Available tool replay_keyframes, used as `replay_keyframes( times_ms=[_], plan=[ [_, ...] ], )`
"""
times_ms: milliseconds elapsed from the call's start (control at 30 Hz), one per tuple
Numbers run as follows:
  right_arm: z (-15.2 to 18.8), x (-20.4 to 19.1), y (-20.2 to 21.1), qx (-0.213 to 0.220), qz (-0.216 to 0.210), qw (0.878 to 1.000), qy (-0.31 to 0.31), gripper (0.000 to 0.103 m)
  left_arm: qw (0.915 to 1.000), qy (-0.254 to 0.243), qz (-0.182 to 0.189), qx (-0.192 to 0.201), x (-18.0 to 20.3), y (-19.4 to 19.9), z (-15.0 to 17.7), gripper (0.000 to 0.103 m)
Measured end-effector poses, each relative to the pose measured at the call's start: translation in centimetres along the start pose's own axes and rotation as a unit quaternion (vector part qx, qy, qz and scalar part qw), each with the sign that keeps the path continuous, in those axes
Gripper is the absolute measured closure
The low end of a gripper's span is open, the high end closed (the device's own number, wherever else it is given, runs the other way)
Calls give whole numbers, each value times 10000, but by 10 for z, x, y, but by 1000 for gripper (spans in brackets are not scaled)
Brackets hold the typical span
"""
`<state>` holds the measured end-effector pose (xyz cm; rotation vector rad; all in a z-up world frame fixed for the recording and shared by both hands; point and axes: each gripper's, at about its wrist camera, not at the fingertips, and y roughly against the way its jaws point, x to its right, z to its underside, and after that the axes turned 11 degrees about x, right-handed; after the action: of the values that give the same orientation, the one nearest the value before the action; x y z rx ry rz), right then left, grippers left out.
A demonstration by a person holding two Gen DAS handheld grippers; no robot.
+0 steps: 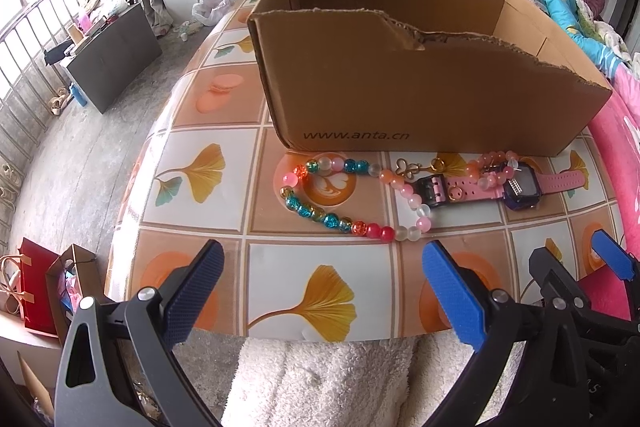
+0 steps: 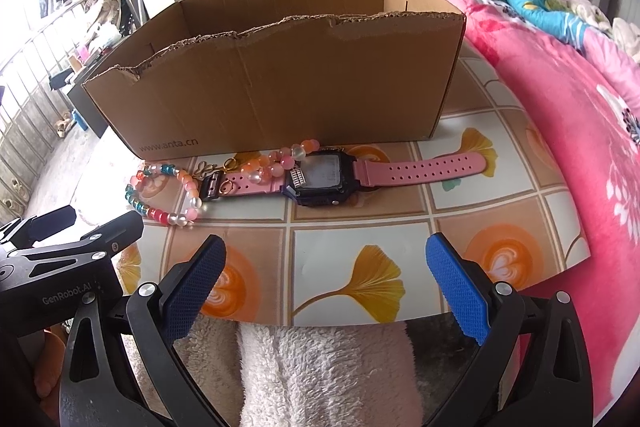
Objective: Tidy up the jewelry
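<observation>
Left wrist: bead necklace (image 1: 336,195) possibly overlapping watch (image 1: 516,185).

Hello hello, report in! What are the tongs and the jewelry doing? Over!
Left tongs and right tongs open, empty. Colourful glass bead string and pink-strapped square watch tangled on tabletop, outside torn brown cardboard box. Path clear.

Near strip: bare tablecloth (image 2: 332,239) is seen between both wide-open grippers and the jewelry.
Middle: the bead strand (image 1: 340,195) and pink watch (image 2: 320,179) lie in a row, touching each other.
Behind: passage is blocked by the cardboard box (image 1: 400,87); its top is open.
Right: the table edge is bordered by pink bedding (image 2: 560,107).
</observation>
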<state>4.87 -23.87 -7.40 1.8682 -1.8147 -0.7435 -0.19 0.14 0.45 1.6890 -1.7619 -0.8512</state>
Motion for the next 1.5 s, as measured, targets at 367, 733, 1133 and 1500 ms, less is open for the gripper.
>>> replay_keyframes(
  times_ms=[367,733,1133,1500],
  plan=[
    [0,2,1,14,4,10000,-39,7,10000,-30,-24,31,1,1,0,6],
    [-1,4,1,33,24,10000,-59,7,10000,-31,-40,52,2,3,0,6],
    [-1,4,2,50,42,10000,-70,7,9999,-52,-71,85,2,5,-1,6],
    [-1,7,3,58,62,9999,-104,7,9999,-62,-92,94,4,6,0,6]
  ],
)
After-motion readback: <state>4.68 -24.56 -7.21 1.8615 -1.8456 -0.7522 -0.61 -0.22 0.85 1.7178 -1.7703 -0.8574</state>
